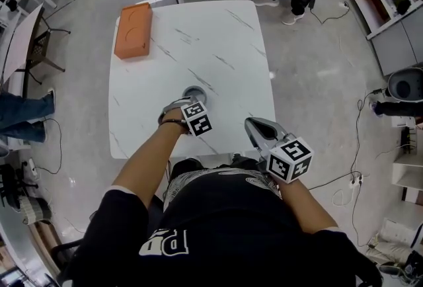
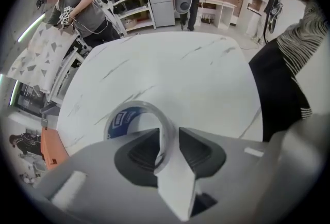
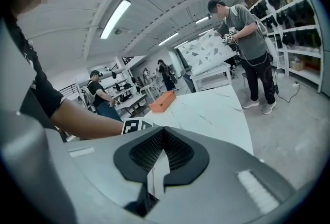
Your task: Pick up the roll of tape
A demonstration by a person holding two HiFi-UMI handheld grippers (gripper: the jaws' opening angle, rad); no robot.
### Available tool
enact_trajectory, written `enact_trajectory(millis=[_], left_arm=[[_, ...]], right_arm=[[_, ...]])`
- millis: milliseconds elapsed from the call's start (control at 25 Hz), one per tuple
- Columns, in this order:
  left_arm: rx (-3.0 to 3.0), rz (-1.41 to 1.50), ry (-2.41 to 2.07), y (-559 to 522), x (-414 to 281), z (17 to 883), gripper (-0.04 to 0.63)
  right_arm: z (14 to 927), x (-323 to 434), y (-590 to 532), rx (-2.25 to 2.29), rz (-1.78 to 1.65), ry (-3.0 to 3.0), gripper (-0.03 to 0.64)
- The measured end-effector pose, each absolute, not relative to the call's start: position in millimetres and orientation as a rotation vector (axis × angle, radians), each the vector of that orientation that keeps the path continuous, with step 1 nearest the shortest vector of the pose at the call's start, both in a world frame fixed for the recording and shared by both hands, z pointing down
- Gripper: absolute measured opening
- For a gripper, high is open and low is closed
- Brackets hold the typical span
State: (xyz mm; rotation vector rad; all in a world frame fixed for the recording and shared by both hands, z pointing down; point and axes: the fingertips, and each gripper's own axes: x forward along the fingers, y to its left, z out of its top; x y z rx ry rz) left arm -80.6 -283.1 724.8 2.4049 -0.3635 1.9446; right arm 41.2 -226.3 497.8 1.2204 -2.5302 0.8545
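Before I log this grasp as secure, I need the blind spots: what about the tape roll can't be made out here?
- Near side of the roll of tape: in the left gripper view it is hidden behind the left gripper, whose jaws clamp its wall.
- Whether it is off the table: in the head view that gripper covers part of it.
- Print on its blue core: in the left gripper view it is too small and blurred.

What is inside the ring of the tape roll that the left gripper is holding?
One jaw of the left gripper stands inside the roll of tape, pinching its wall against the outer jaw. Its blue inner label shows; the ring's lower part is covered by the gripper.
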Motion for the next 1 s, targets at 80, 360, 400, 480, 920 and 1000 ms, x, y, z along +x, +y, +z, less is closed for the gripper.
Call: enact_trajectory(millis=[80, 360, 400, 480, 920, 1000], left_arm=[[2.402, 1.954, -0.358, -283.8, -81.0, 726.4, 0.176], [2.393, 2.043, -0.292, -282.2, -81.9, 731.7, 0.175], [2.389, 2.043, -0.291, -282.3, -82.0, 731.9, 0.175], [2.388, 2.048, -0.288, -282.5, -82.3, 731.8, 0.172], [2.423, 2.041, -0.346, -284.4, -82.0, 727.6, 0.133], [2.422, 2.028, -0.36, -284.2, -83.8, 725.5, 0.133]], right_arm=[[498.2, 43.7, -226.6, 1.233, 0.856, -2.525, -0.002], [500.7, 50.0, -225.8, 1.267, 0.866, -2.513, -0.002], [500.9, 50.7, -225.6, 1.27, 0.867, -2.512, -0.002], [501.1, 51.9, -225.1, 1.276, 0.869, -2.509, -0.002], [497.9, 46.8, -220.6, 1.254, 0.859, -2.525, -0.002], [496.7, 47.1, -222.1, 1.254, 0.857, -2.528, -0.002]])
